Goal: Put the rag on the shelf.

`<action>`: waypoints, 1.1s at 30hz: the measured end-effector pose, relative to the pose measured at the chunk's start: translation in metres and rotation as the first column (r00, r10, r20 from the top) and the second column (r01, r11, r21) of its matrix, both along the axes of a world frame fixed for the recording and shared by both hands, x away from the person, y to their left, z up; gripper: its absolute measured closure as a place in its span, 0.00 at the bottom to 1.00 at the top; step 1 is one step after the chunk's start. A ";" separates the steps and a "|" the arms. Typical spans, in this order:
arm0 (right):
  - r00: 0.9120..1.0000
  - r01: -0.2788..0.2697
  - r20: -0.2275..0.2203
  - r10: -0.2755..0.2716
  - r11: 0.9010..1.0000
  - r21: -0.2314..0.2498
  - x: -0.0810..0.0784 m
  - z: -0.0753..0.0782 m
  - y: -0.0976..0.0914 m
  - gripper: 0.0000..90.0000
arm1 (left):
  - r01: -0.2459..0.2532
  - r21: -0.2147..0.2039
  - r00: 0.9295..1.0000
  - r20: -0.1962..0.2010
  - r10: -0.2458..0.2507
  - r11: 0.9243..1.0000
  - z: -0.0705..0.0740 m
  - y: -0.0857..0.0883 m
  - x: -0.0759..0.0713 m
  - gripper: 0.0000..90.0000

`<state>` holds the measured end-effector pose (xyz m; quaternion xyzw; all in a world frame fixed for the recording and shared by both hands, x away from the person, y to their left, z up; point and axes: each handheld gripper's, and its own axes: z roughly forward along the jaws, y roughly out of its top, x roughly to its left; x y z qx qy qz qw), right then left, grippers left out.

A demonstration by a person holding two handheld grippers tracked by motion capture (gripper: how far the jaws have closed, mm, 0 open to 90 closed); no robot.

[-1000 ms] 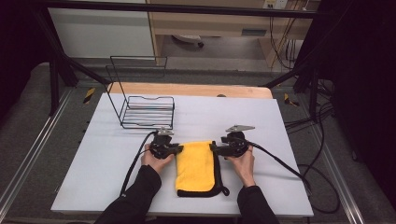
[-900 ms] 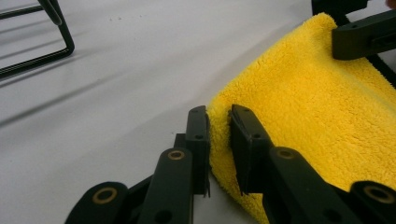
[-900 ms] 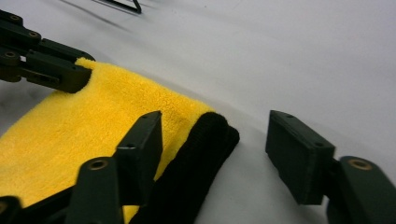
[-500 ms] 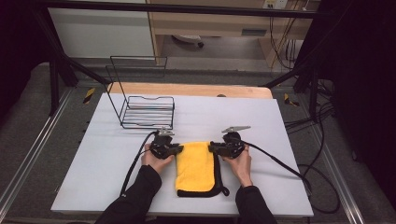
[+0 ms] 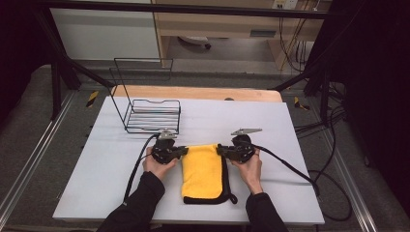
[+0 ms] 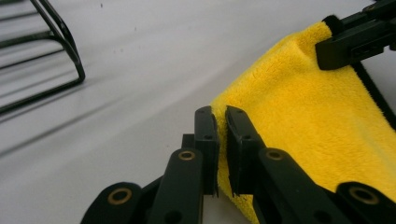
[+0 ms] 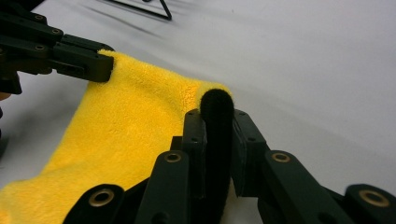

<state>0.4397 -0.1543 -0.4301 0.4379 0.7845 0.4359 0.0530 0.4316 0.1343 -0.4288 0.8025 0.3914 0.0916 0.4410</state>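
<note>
A folded yellow cloth (image 5: 203, 171) with a black hem lies near the front of the white table (image 5: 300, 145). My left gripper (image 5: 184, 151) is shut on the cloth's far left corner. The left gripper view has its jaws closed on the yellow cloth (image 6: 299, 116) edge, at the left gripper (image 6: 221, 122) tips. My right gripper (image 5: 219, 149) is shut on the far right corner. In the right gripper view the right gripper (image 7: 216, 114) pinches the black hem (image 7: 217, 135) of the cloth (image 7: 135, 121), and the other gripper (image 7: 70, 53) holds the opposite corner.
A black wire rack (image 5: 147, 104) stands at the table's back left, a short way beyond my left gripper, and its bars (image 6: 51, 60) show in the left gripper view. Cables (image 5: 290, 166) trail from both grippers across the table. A wooden board (image 5: 193, 92) runs along the far edge.
Both grippers have shifted slightly, holding the cloth's far corners throughout. The cloth lies in much the same place.
</note>
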 end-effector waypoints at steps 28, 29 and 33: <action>0.966 0.019 0.256 -0.047 0.994 0.109 -0.038 0.065 -0.011 0.87 | 0.057 -0.088 0.976 0.216 -0.037 0.994 0.076 0.006 -0.025 0.93; 0.963 0.021 0.264 -0.050 0.993 0.112 -0.039 0.067 -0.011 0.87 | 0.058 -0.089 0.975 0.220 -0.037 0.994 0.078 0.006 -0.026 0.93; 0.956 0.019 0.289 -0.051 0.994 0.110 -0.043 0.075 -0.011 0.87 | 0.060 -0.095 0.970 0.239 -0.036 0.994 0.085 0.006 -0.028 0.93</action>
